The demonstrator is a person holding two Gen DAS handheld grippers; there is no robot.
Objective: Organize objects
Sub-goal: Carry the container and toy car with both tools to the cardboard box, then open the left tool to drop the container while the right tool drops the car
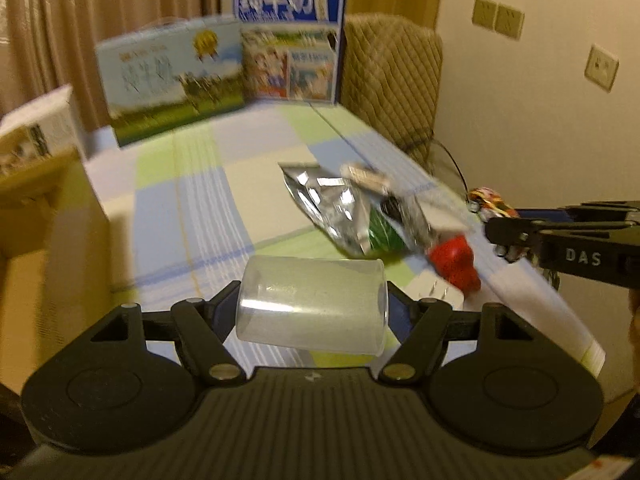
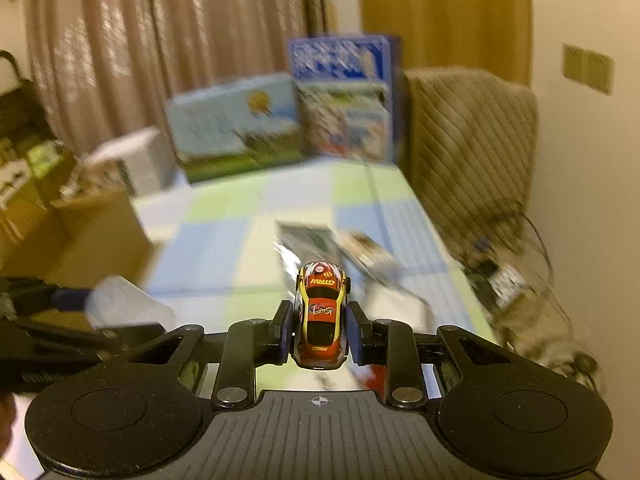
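From the left wrist cam, the left gripper (image 1: pixel 313 307) has its jaws clamped on a clear plastic cup (image 1: pixel 314 306) lying sideways, held up over the near end of the checked tablecloth (image 1: pixel 192 208). Past it, to the right, a silver foil bag (image 1: pixel 332 204) and a red toy (image 1: pixel 454 258) sit in a little pile, and two milk cartons (image 1: pixel 224 68) stand at the far end. On the right wrist cam, the right gripper (image 2: pixel 319 330) is closed tight on a red and yellow toy car (image 2: pixel 321 318), nose pointing away, above the cloth. The cup shows blurry at the left.
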